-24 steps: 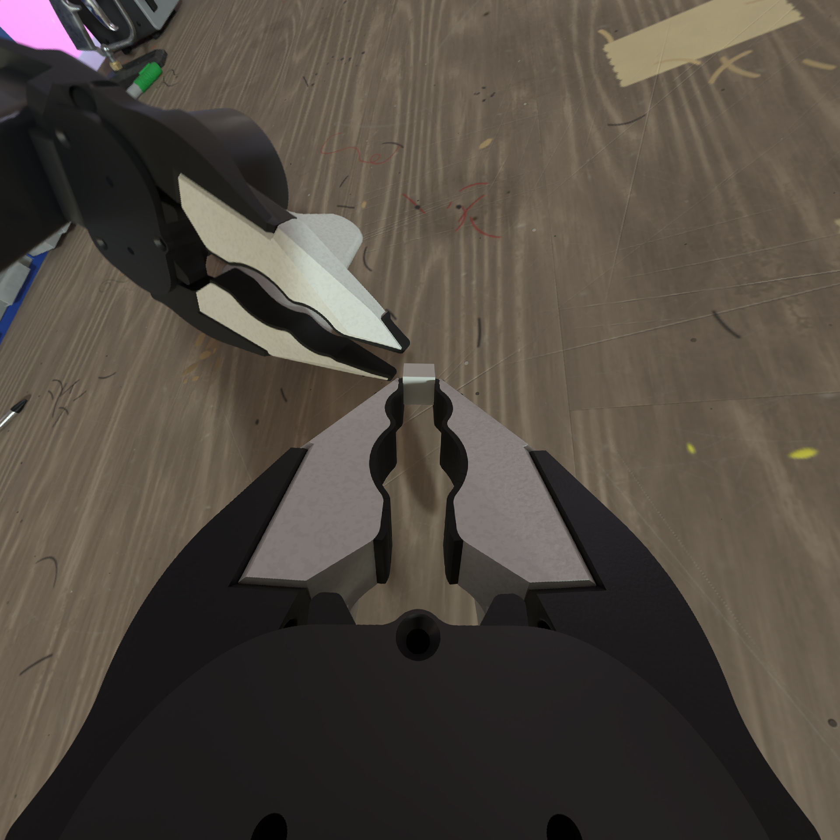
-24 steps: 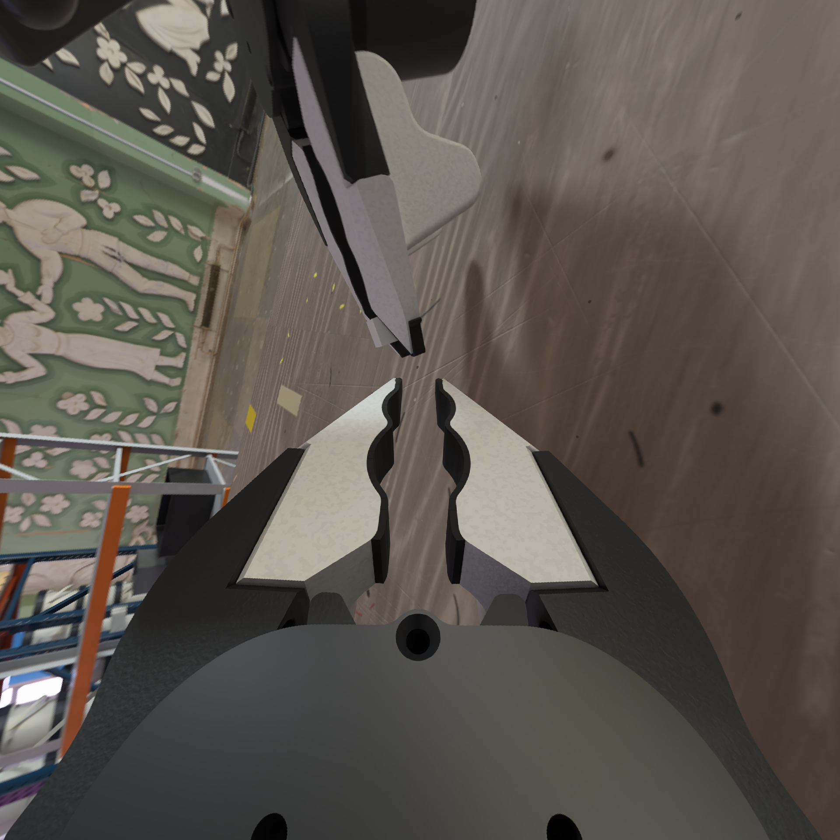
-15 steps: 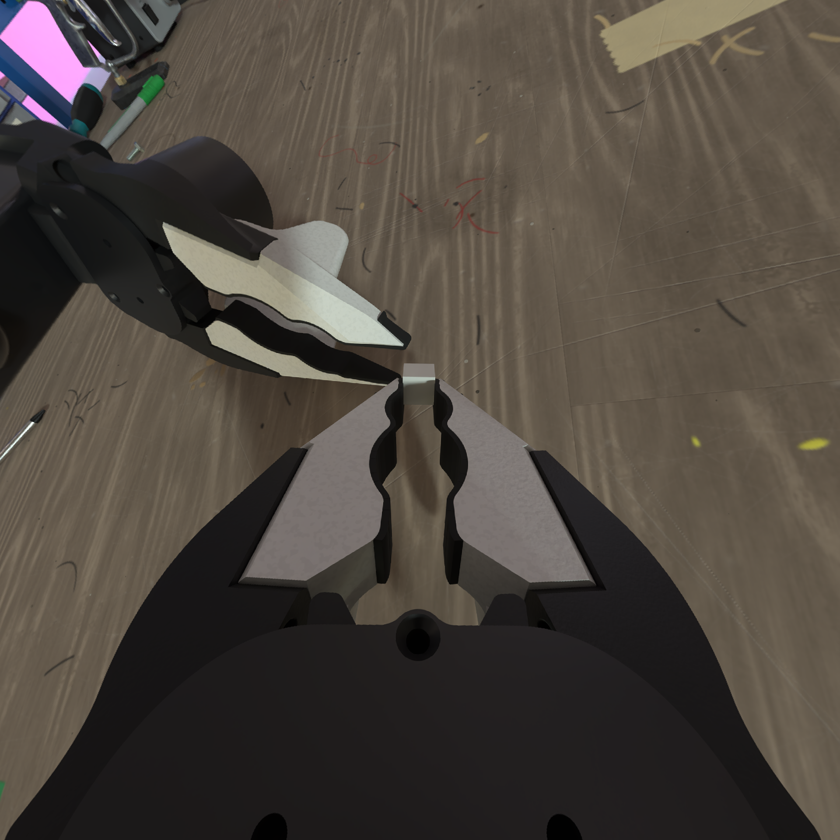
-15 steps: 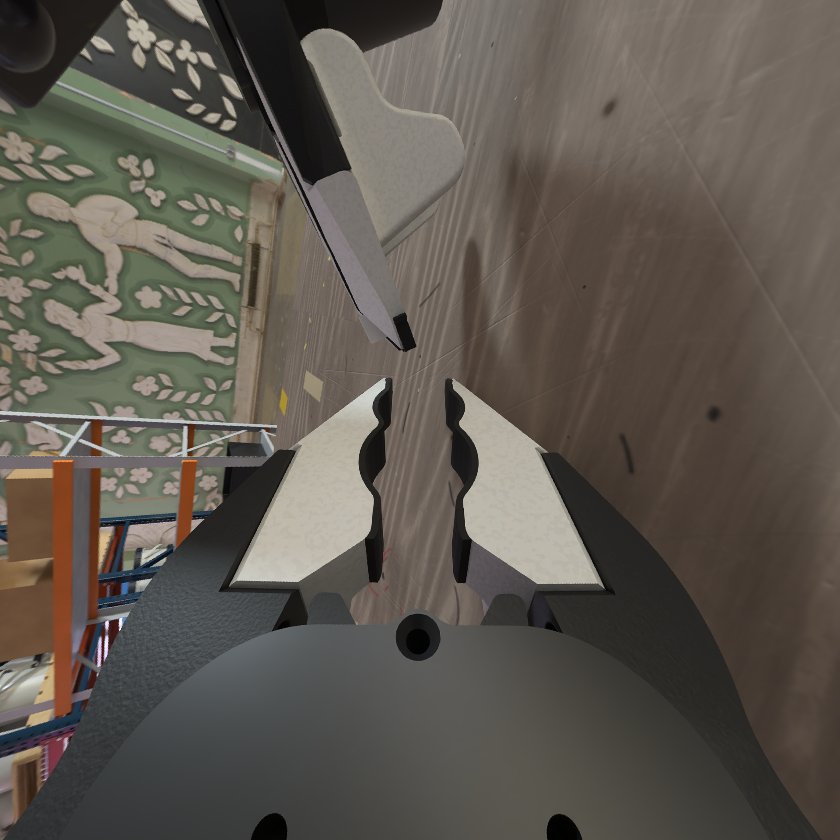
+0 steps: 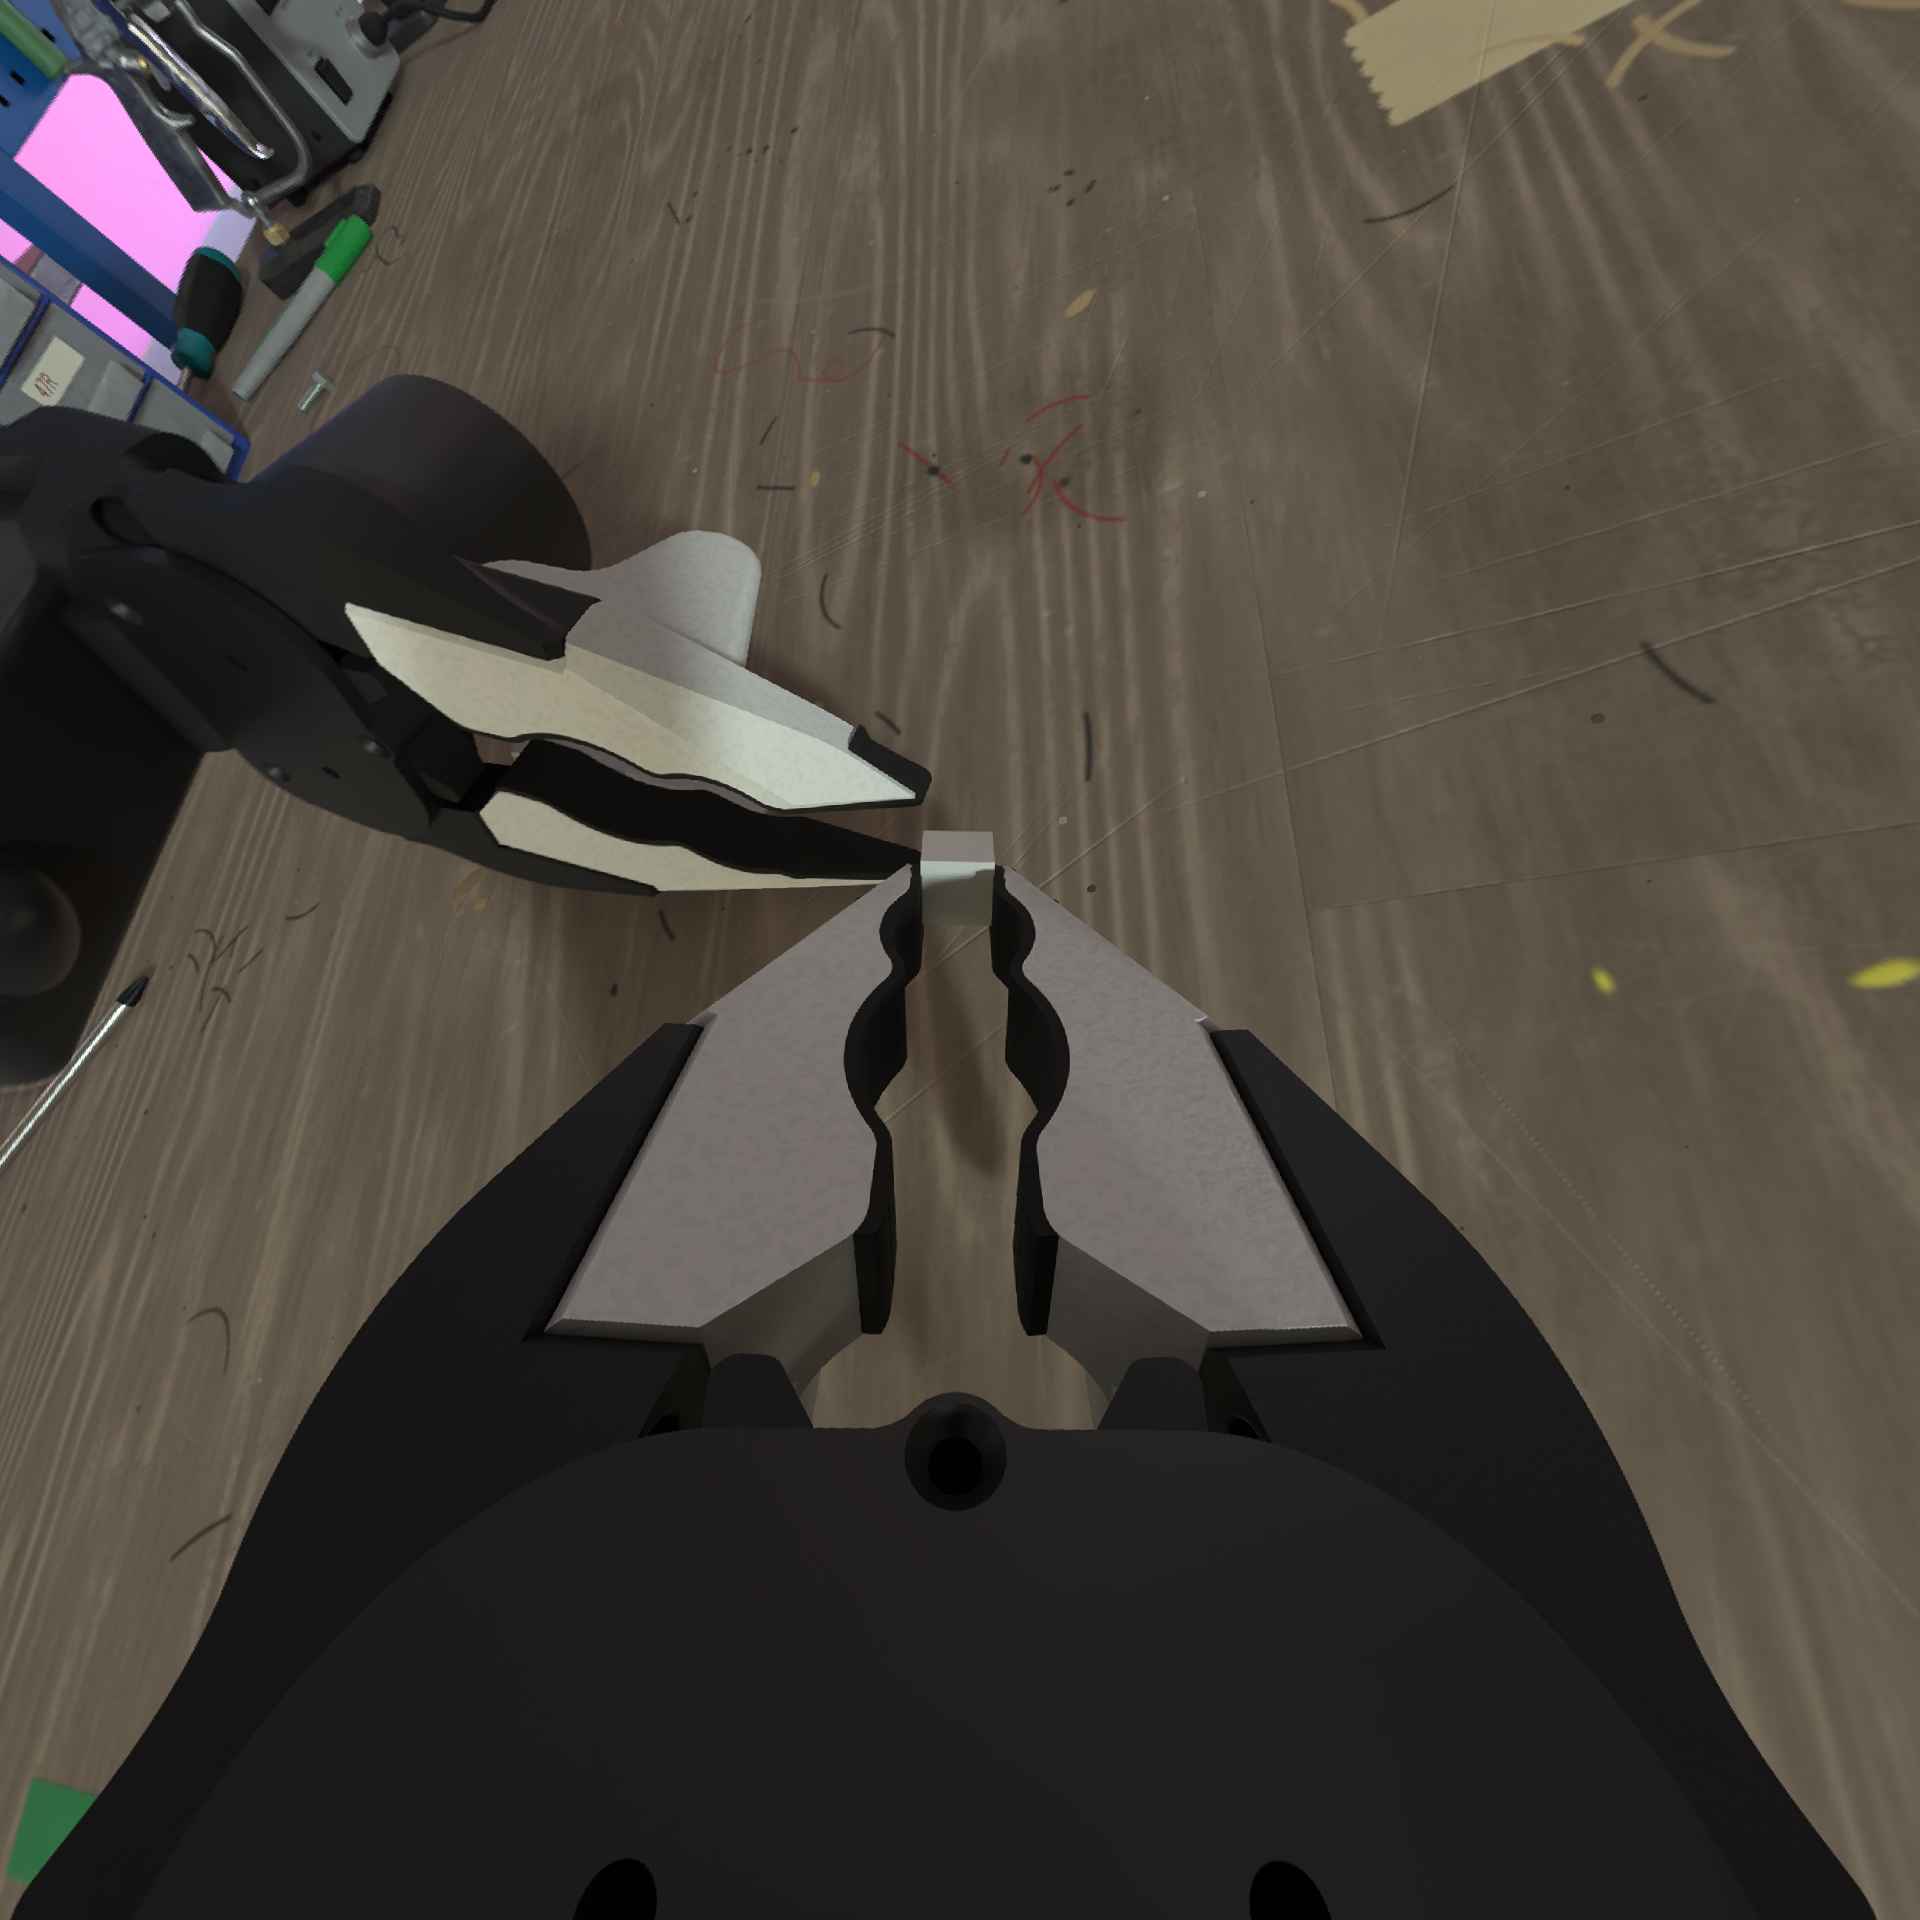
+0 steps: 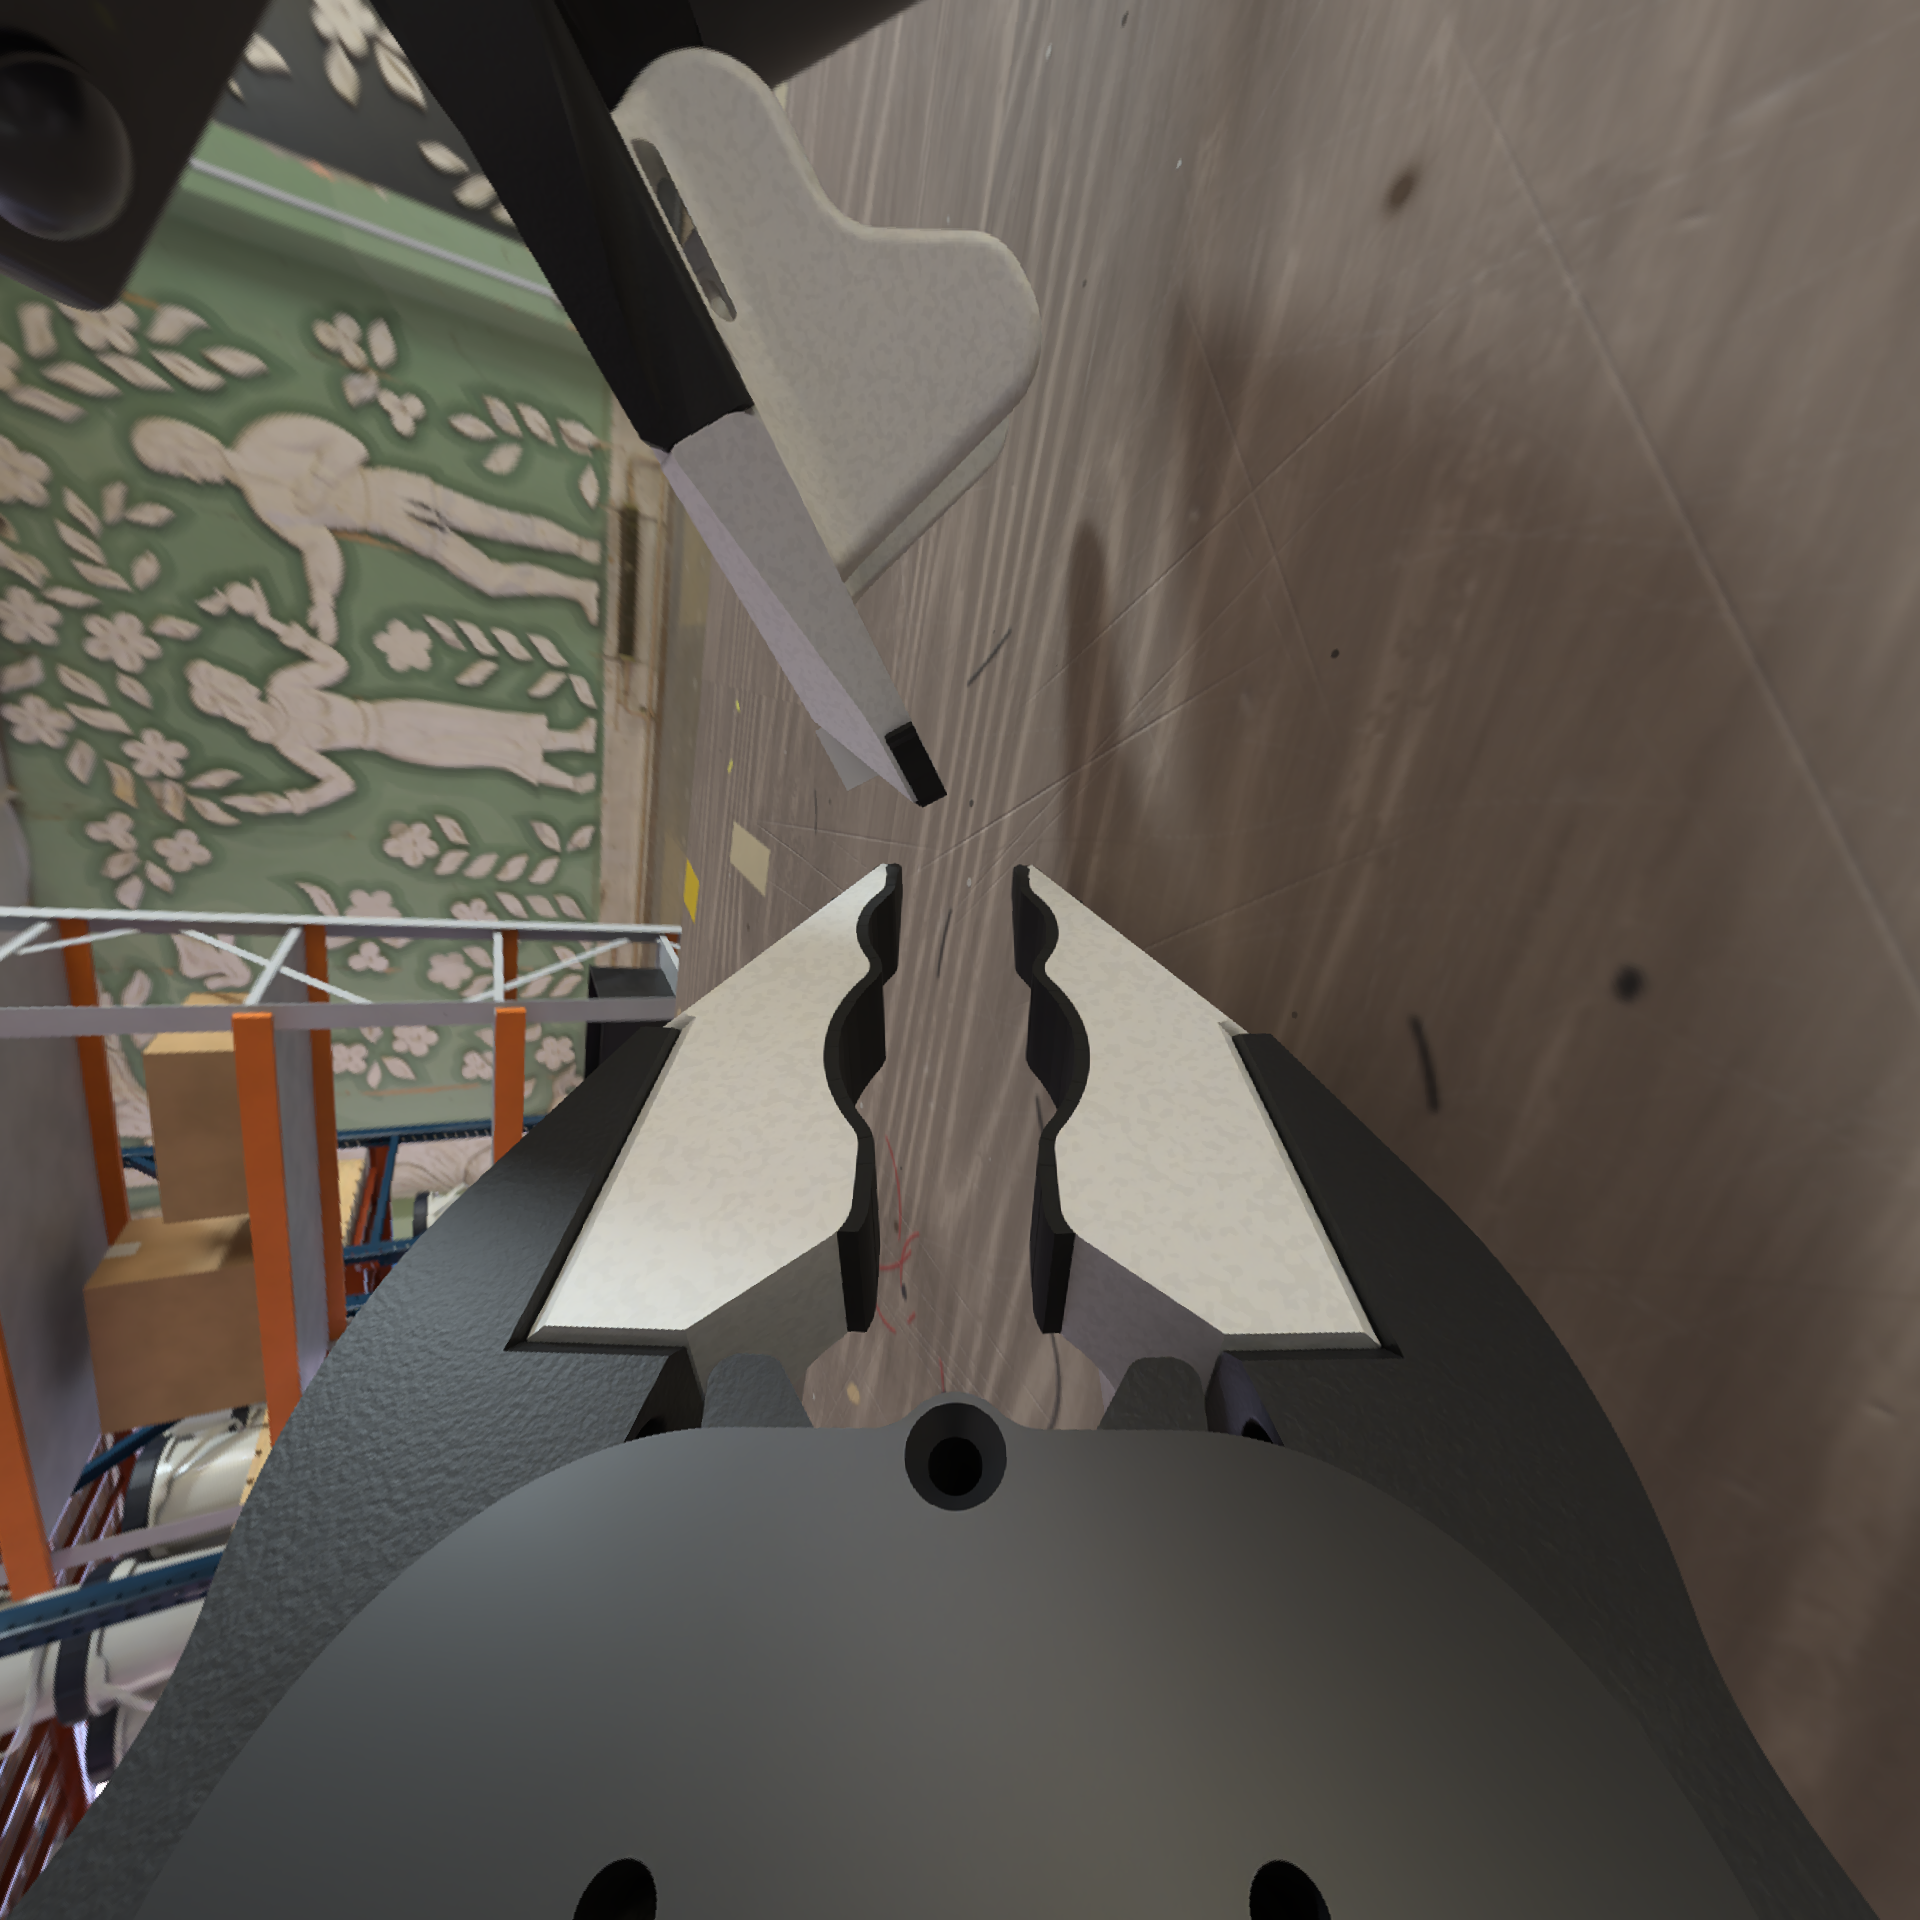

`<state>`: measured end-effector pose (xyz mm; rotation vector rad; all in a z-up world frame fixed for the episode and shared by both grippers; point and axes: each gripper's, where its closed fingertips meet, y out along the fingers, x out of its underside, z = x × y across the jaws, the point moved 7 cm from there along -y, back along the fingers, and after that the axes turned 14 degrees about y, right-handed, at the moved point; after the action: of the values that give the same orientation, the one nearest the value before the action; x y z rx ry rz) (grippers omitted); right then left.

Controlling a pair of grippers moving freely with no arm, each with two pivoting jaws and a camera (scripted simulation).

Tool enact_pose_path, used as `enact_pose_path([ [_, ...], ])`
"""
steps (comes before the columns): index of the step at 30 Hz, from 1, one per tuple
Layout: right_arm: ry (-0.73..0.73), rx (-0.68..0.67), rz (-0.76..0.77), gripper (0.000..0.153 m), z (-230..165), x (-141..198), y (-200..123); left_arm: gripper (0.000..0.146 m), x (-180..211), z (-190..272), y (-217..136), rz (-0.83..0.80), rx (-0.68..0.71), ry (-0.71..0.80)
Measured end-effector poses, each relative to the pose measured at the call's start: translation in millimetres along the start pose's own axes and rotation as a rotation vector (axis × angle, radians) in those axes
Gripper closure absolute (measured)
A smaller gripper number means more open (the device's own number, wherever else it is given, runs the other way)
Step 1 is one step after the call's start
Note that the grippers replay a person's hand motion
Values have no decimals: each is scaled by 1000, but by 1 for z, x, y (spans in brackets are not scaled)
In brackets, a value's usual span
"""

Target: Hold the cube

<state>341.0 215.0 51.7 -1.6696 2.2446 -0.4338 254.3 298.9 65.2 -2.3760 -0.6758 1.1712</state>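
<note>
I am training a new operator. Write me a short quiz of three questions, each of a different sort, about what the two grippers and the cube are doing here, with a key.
1. True or false: the left gripper is shut on the cube.
2. Multiple choice: the right gripper is (A) shut on the cube, (B) open with nothing between its fingers, (C) out of view.
3. Fill the gap: in the left wrist view, the right gripper's fingertips are to the ____ of the cube.

Key
1. True: the cube sits pinched between its fingertips.
2. B.
3. Left: they point at the cube from that side; whether the lower tip touches it cannot be told.
</note>
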Motion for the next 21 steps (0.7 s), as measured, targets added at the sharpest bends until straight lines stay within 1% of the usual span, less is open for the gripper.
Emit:
enact_pose_path([
  [4, -7, 54, -62, 129, -3, -4, 1, 135, 0, 0, 0, -2, 3, 18],
  [11, 16, 57, -107, 128, -2, -7, 1, 135, -1, 1, 0, 0, -2, 33],
  [14, 16, 68, -151, 131, -2, -10, 2, 135, -1, 1, 0, 1, -2, 41],
  [18, -3, 135, -191, 131, -6, -13, 2, 135, 0, 1, 1, 8, -5, 4],
  [21, -41, 226, -155, 128, -11, -11, 1, 135, 0, 2, 2, 12, -6, -61],
])
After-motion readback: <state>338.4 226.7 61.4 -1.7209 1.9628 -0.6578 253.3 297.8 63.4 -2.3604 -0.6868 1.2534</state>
